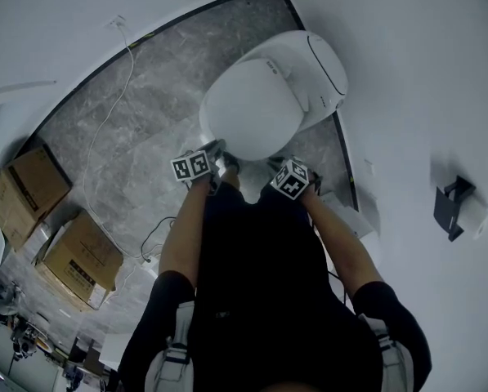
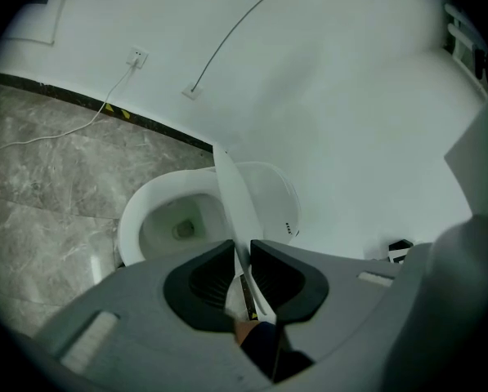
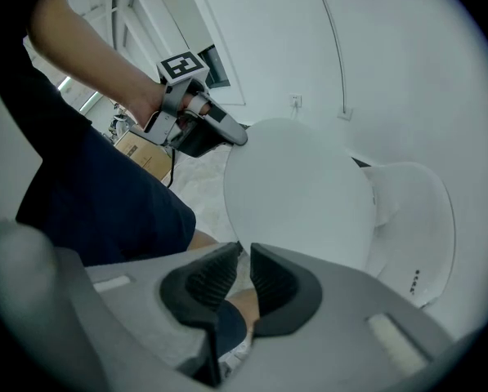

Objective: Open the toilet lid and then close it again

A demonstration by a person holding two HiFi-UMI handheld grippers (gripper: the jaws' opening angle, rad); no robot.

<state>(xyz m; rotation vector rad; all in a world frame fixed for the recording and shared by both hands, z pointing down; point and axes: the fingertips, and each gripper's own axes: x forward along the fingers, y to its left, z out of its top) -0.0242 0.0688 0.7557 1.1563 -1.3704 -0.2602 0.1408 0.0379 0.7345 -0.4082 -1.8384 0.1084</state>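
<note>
The toilet lid (image 1: 252, 109) stands part-raised over the bowl (image 2: 174, 223), pivoted up at the back of the bowl with its front rim toward the person; from the left gripper view it shows edge-on as a thin white blade, with the bowl's open mouth beside it.

The left gripper (image 2: 242, 247) has its jaws clamped on that front rim, the lid's edge running between the pads; the right gripper (image 3: 244, 251) sits at the same rim, on the other side of the bowl's front, its jaws drawn nearly together with only a slit between them and the rim at their tips; whether they nip it I cannot make out.

I'd judge the lid light, stiff moulded plastic, smooth and glossy, so apt to slip from a shallow pinch; the front rim, farthest from the pivot, is the place to hold, with the edge seated well into the pads; lower it gently, since a dropped lid would slam on the bowl.

Behind the bowl is the tank (image 1: 321, 64); the grey marbled floor (image 1: 121, 121) spreads around the bowl, with cardboard boxes (image 1: 80, 256) well apart from it.
</note>
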